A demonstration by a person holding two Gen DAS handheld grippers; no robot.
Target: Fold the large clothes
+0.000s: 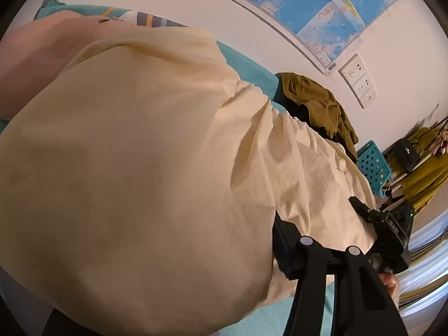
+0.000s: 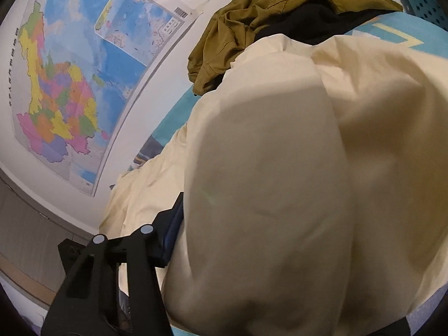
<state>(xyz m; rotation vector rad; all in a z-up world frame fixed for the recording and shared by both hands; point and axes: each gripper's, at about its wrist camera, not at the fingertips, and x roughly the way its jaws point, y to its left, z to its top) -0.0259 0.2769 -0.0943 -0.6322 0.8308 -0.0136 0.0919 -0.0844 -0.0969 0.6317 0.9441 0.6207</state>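
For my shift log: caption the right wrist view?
Cream garment draped over the right tongs, olive clothes heaped behind, map on the wall.

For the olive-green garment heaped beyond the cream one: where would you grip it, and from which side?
Grip the olive garment at its loose hem lobe nearest the cream garment, coming in over the cream cloth. That edge hangs free and bunched, while the rest is tangled with black fabric behind.

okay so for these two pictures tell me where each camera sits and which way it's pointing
Left wrist: on the left gripper, looking along its fingers across the cream garment toward the wall map; the other gripper and a bit of hand show.
Right wrist: on the right gripper, facing the cream garment and wall map; only its own fingers show.
Shared: cream garment, olive garment, map, blue basket.
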